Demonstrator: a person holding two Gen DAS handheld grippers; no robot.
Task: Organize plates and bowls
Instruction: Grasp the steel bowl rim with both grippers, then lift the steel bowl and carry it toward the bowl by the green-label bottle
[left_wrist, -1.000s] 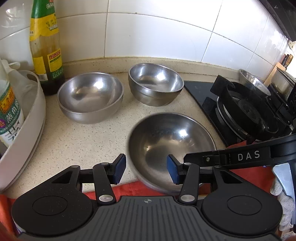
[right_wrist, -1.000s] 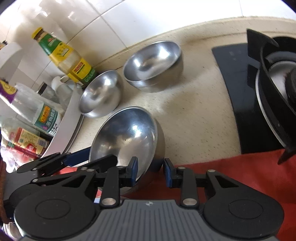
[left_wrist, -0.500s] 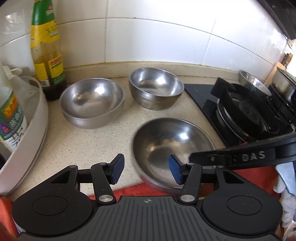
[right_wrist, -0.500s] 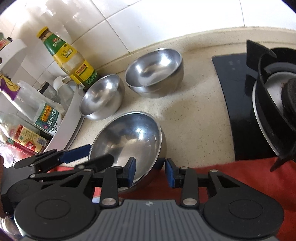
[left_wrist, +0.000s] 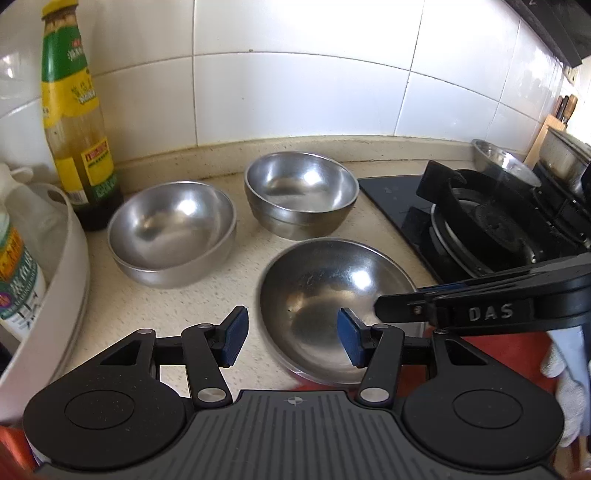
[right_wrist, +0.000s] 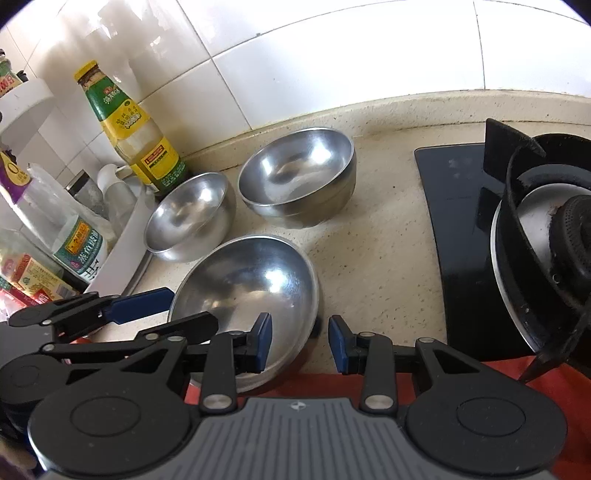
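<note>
Three steel bowls sit on the beige counter. The wide shallow bowl (left_wrist: 332, 295) (right_wrist: 255, 284) is nearest, at the counter's front edge. A medium bowl (left_wrist: 171, 232) (right_wrist: 190, 218) stands back left and a deeper bowl (left_wrist: 301, 194) (right_wrist: 299, 177) back right. My left gripper (left_wrist: 291, 341) is open, its jaws straddling the wide bowl's near left rim. My right gripper (right_wrist: 300, 343) is open, its jaws straddling the wide bowl's near right rim, with no contact that I can see.
A sauce bottle (left_wrist: 75, 122) (right_wrist: 129, 129) stands by the tiled wall at left. A white tray (left_wrist: 55, 295) of bottles lies at far left. A black gas hob (left_wrist: 498, 229) (right_wrist: 517, 240) is at right. A red cloth (right_wrist: 406, 380) hangs at the front edge.
Both grippers have drawn back and risen slightly, so the bowls look farther off. The right gripper's jaws have opened a little wider around the wide bowl's rim.
</note>
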